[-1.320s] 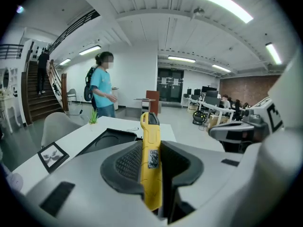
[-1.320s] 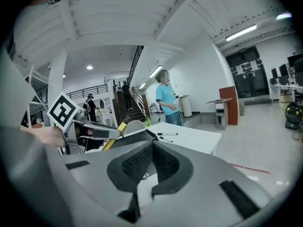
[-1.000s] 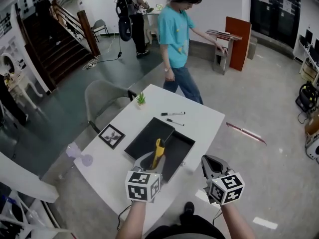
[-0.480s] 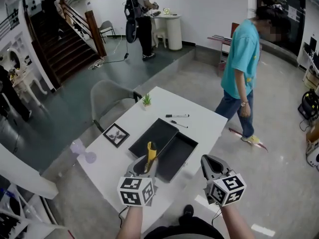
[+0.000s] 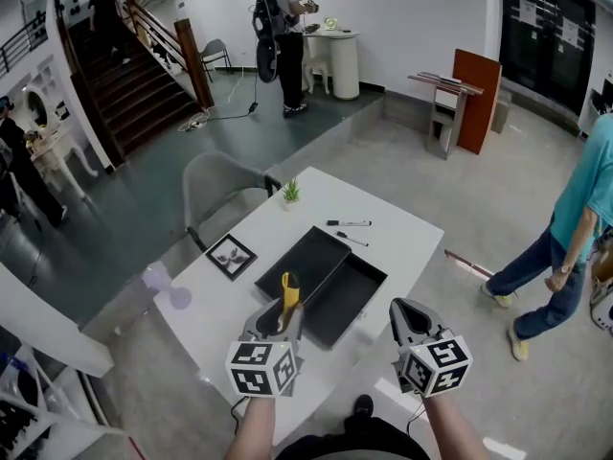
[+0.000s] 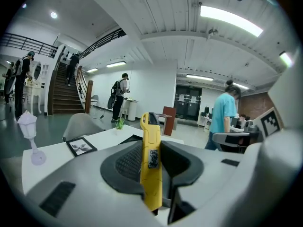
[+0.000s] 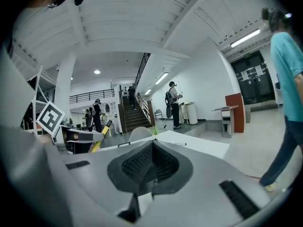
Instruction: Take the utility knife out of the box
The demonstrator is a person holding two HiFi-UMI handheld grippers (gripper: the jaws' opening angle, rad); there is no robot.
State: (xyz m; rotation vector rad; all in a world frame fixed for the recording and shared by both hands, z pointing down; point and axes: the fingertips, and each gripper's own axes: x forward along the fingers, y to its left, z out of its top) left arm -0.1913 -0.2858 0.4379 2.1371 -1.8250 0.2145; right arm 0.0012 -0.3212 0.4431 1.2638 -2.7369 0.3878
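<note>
Left gripper [image 5: 280, 316] clamped on utility knife [image 5: 287, 293] above table [image 5: 402, 242] near edge, beside box [image 5: 369, 281]; right gripper [image 5: 407, 318] jaws together, empty.

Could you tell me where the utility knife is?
Head view, lower centre-left: the utility knife is gripped in the left claw, over the table, just nearer than the box.
</note>
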